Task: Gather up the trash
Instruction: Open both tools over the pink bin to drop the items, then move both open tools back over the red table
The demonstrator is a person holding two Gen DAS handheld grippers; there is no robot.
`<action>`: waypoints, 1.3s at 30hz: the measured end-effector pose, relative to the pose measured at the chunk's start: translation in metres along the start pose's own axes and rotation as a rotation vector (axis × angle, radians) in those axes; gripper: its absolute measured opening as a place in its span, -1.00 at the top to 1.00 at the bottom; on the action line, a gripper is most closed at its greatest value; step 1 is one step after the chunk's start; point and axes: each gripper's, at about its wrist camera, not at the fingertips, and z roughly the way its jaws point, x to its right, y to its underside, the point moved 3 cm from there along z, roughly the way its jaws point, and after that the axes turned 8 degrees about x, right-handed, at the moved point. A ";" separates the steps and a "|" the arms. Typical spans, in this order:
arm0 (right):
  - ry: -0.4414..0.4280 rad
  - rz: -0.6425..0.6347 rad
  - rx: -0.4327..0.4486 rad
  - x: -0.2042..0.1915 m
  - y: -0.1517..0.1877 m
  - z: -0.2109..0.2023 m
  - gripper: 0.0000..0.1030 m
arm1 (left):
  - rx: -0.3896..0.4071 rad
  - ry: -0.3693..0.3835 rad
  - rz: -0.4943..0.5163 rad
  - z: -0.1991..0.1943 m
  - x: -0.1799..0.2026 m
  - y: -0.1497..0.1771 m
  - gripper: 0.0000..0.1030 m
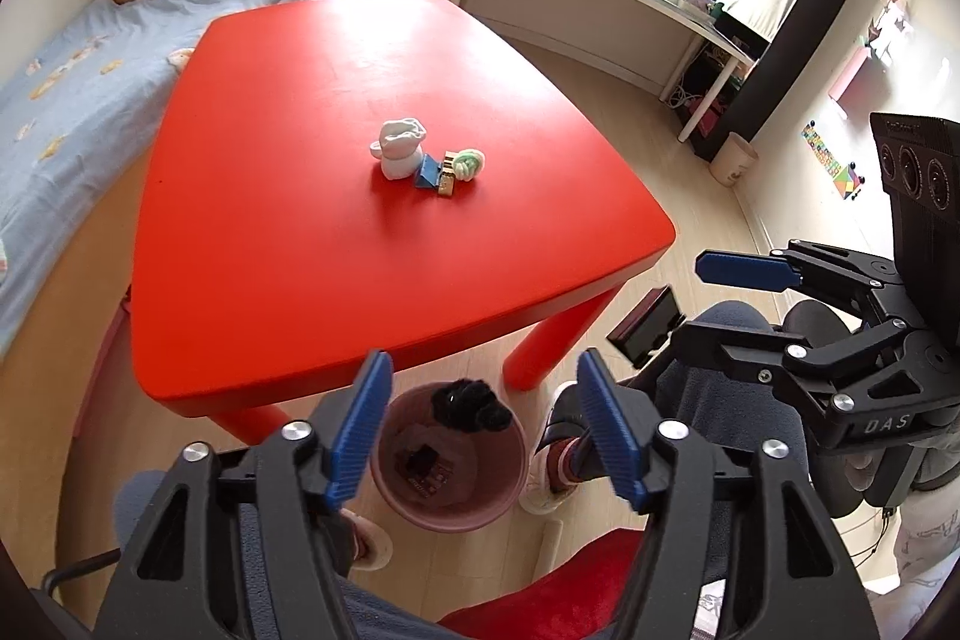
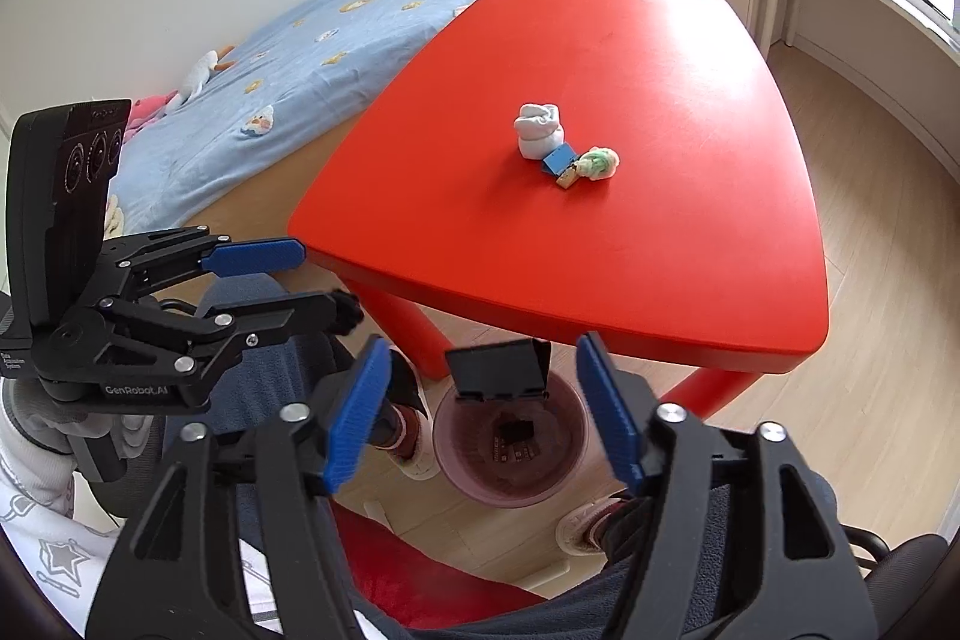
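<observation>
Looks like the drop-off step: the red table [image 1: 360, 250] still has a small pile mid-top, and the pink bin [image 1: 516, 490] sits on the floor by its near edge, with a few dark bits already inside. Both the left gripper [image 1: 483, 364] and the right gripper [image 2: 483, 340] hang over the bin with jaws spread wide, clamping nothing. A black flat box [image 2: 498, 370] sits between the right fingers and a black fuzzy clump [image 1: 471, 403] between the left ones, both apparently dropping, though I can't tell if either touches a finger. I'd guess next is reaching back up for the white bundle [image 1: 401, 151], green-white wad [image 1: 468, 163] and blue piece [image 1: 429, 172].
</observation>
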 end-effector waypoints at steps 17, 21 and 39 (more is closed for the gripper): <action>0.024 0.056 0.016 0.011 -0.001 -0.001 -0.90 | 0.017 -0.064 -0.039 -0.007 -0.018 0.000 -0.85; 0.025 0.065 0.019 0.012 -0.002 -0.002 -0.91 | 0.015 -0.060 -0.043 -0.007 -0.017 0.000 -0.85; 0.026 0.099 0.008 0.022 -0.005 0.004 -0.92 | 0.009 -0.052 -0.087 -0.004 -0.026 -0.002 -0.85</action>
